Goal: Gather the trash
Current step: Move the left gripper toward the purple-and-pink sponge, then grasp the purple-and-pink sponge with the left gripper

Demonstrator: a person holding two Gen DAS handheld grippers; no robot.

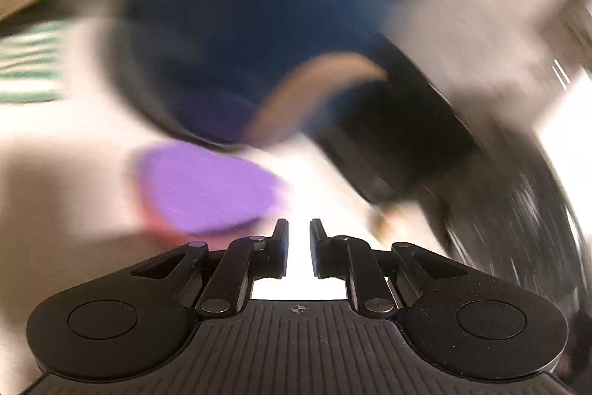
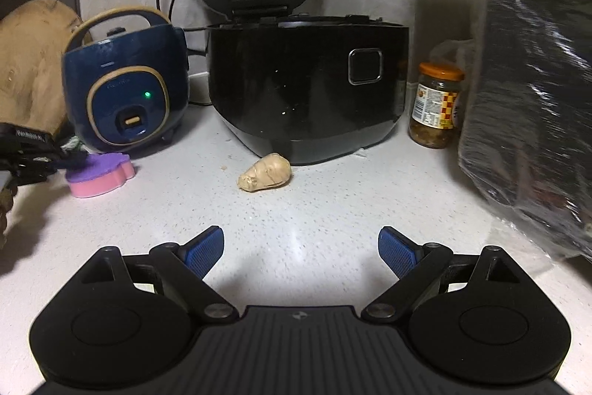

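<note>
1. The right gripper [image 2: 301, 252] stands wide open and empty, aimed at the crumpled beige wad [image 2: 265, 176] lying on the counter [image 2: 333, 210] just before the open black rice cooker [image 2: 307, 87]; likely the trash sought.
2. The left gripper [image 1: 298, 248], nearly closed, holds nothing, beside the purple-and-pink sponge [image 2: 100, 174].
3. The jar [image 2: 436, 106] label and the blue cooker [image 2: 125, 87] lettering are unreadable.

A small navy-blue rice cooker [image 2: 125, 91] carries tan trim on its handle and front panel and a lit green dot, beside a large glossy black rice cooker [image 2: 307, 87] whose raised lid is silver inside. A flower-shaped sponge [image 2: 100, 173] is purple over pink, and a beige crumpled lump [image 2: 264, 174] lies on the white speckled counter [image 2: 296, 228]. The glass jar [image 2: 436, 106] has an orange lid and a red-and-yellow chequered label, and the right gripper's pads [image 2: 205, 252] are blue.
</note>
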